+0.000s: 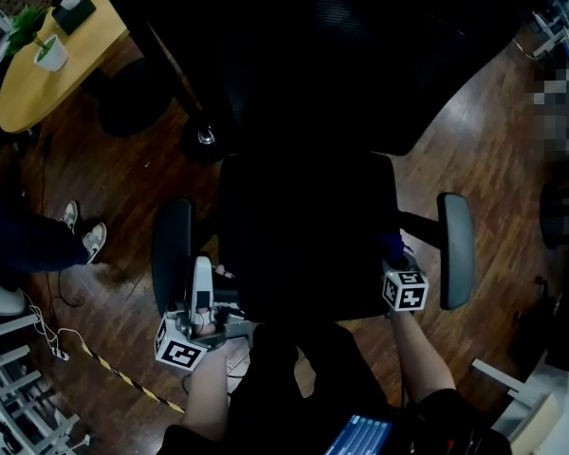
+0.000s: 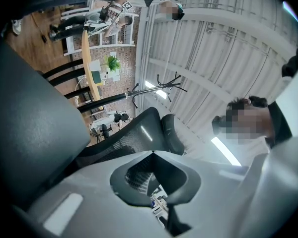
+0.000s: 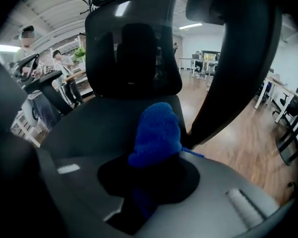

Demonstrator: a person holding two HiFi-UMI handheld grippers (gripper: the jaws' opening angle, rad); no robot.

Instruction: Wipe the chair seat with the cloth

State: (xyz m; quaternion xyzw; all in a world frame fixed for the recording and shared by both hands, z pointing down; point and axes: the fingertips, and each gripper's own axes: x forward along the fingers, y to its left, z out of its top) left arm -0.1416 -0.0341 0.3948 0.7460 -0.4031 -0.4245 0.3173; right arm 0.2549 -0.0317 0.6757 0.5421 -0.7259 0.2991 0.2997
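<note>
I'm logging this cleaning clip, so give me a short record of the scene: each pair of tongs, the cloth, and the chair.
Right tongs: shut on the blue cloth, low over the chair seat near the right armrest
Cloth: bunched, sticking out past the tips
Left tongs: shut, nothing between them, beside the left armrest, aimed up toward the ceiling
Chair: black office chair, backrest away from the person
Cloth touching seat: cannot tell
</note>
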